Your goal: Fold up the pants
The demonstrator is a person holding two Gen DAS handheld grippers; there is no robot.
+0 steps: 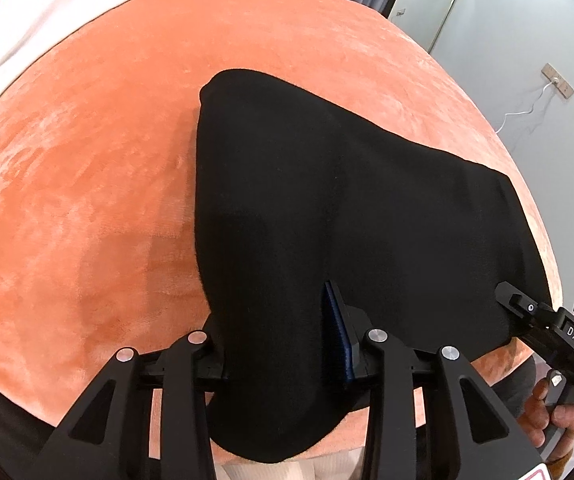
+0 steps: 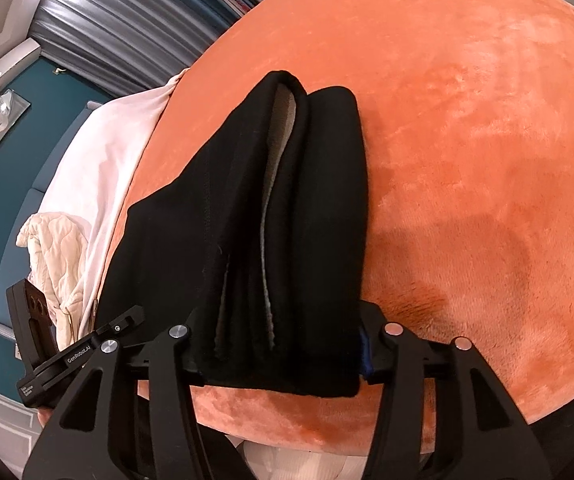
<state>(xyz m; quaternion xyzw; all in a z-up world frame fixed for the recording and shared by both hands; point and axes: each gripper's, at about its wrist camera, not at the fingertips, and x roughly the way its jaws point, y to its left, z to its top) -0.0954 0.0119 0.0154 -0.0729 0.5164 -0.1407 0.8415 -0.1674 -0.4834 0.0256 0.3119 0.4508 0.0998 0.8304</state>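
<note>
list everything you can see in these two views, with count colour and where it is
pants: 1, black, folded on the blanket, near edge held up by both grippers
blanket: 1, orange plush, covering the bed
sheet: 1, white, at the bed's far edge beside the blanket
quilt: 1, cream, bunched up past the sheet
curtains: grey, pleated, behind the bed
socket: 1, on the pale wall, white cable plugged in
left gripper: 1, black, blue pad, shut on the pants' near left edge
right gripper: 1, black, shut on the pants' near right edge
hand: 1, on the right gripper's handle
</note>
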